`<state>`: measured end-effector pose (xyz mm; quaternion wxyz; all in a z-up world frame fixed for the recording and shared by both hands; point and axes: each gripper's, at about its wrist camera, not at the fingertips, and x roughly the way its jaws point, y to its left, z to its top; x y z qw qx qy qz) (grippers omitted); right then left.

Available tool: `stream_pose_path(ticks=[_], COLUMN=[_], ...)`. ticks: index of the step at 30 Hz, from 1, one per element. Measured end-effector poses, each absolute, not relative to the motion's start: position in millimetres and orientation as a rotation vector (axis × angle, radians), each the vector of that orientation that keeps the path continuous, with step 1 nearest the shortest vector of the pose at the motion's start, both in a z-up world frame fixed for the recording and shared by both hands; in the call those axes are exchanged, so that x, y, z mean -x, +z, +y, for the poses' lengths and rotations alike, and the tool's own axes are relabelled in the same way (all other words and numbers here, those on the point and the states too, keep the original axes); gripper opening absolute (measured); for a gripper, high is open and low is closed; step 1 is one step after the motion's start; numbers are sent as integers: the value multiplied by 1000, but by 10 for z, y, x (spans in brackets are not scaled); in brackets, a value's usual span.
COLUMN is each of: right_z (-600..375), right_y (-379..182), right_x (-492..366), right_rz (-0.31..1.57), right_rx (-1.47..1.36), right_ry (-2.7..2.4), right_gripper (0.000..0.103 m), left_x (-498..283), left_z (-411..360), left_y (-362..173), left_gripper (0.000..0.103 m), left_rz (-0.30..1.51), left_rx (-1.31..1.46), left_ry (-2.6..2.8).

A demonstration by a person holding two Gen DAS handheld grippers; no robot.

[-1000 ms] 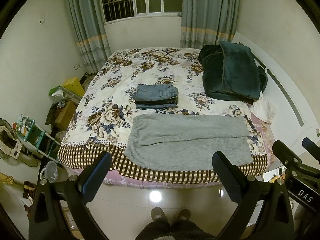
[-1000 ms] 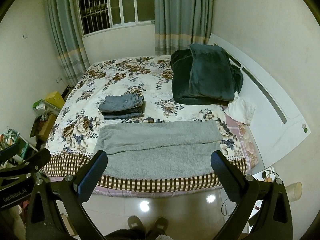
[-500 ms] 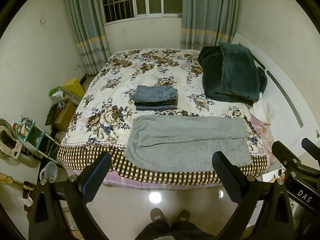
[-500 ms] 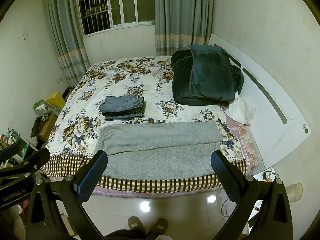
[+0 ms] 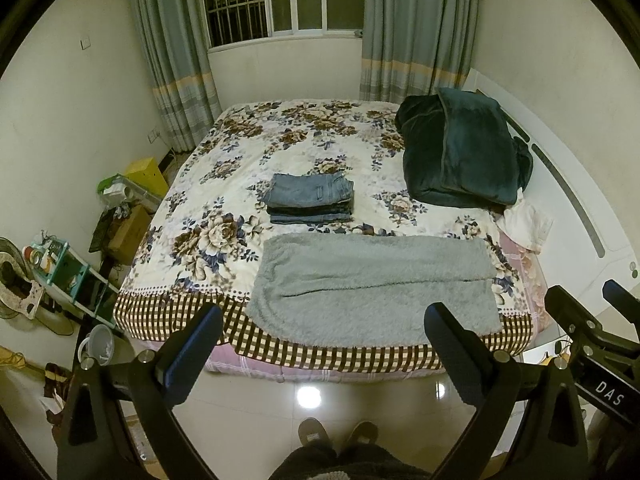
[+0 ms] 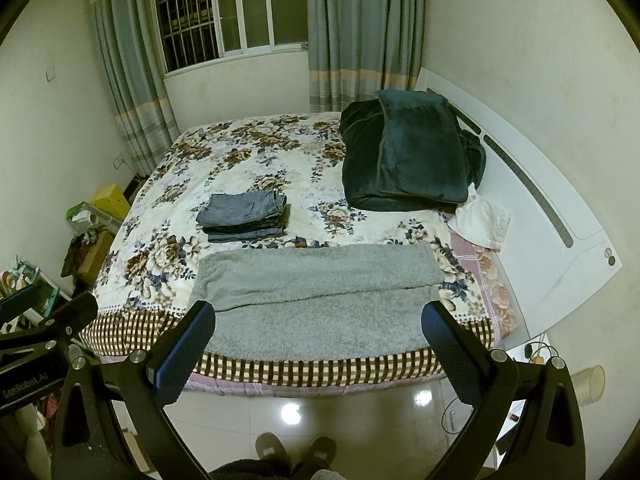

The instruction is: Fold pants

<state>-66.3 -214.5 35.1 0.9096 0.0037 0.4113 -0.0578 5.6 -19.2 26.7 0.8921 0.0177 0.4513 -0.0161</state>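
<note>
Grey fleece pants (image 5: pixel 372 284) lie flat along the near edge of the bed, legs folded lengthwise one on the other, also in the right wrist view (image 6: pixel 320 300). A stack of folded jeans (image 5: pixel 310 198) sits behind them (image 6: pixel 244 216). My left gripper (image 5: pixel 322 344) is open and empty, held above the floor in front of the bed. My right gripper (image 6: pixel 318 340) is open and empty, beside it to the right. Neither touches the pants.
The floral bedspread (image 5: pixel 280 140) covers the bed. A dark green folded blanket (image 5: pixel 460 152) and a white cloth (image 5: pixel 524 224) lie at the right by the headboard (image 5: pixel 580 216). A shelf (image 5: pixel 68 272) and boxes stand left of the bed. My slippers (image 5: pixel 336 436) are on the tiled floor.
Both grippers have drifted very slightly back from the bed. Both stay open and empty. The pants have not moved.
</note>
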Motion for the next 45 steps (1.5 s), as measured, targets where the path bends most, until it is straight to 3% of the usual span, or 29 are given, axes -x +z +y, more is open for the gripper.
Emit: stream_pose_path(ticks=[17,27,35,45], right_z=[-2209,-2661,-3235,-4375], right_y=[515,180,-580,-2371], right_x=[543,219,-750,-2827], right_rz=[877,894,957,1143], right_rx=[-24,-50,-104,-336], right_ry=[-103,-110,-234,-425], right_gripper=[103,103,103,103], left_x=[-143,-448,-1625,-3683], left_z=[-331,-503,-593,-511], left_y=[308,44,-818,-2838], left_gripper=[103,103,103,103], left_rz=[952,922,1013,1373], left_rx=[-26,-3,-45,111], left_ry=[-21,70,186,297])
